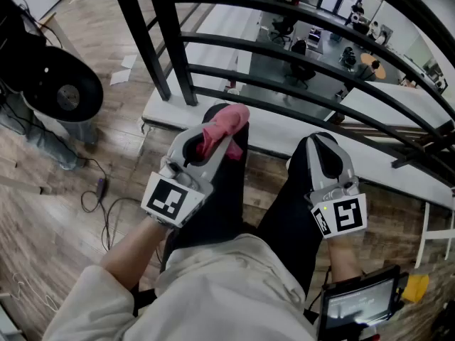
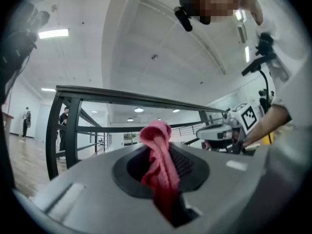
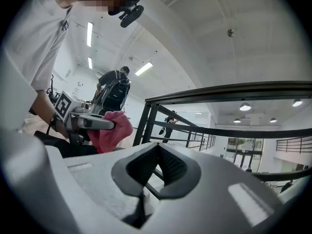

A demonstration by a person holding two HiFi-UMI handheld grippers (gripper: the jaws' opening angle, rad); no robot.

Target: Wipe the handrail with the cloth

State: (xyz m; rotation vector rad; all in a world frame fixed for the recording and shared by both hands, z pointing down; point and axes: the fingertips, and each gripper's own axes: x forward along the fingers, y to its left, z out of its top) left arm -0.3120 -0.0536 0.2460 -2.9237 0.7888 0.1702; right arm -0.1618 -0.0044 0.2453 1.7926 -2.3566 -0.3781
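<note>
Cloth (image 1: 229, 123) — one, pinched in left claw (image 1: 213, 143); right claw (image 1: 325, 148) closed.

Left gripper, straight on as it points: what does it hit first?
Probably a lower railing bar, beneath the top handrail; the pink cloth in the left gripper would touch it first. Depth is unclear.

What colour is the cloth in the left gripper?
Pink. The cloth shows best in the left gripper view.
</note>
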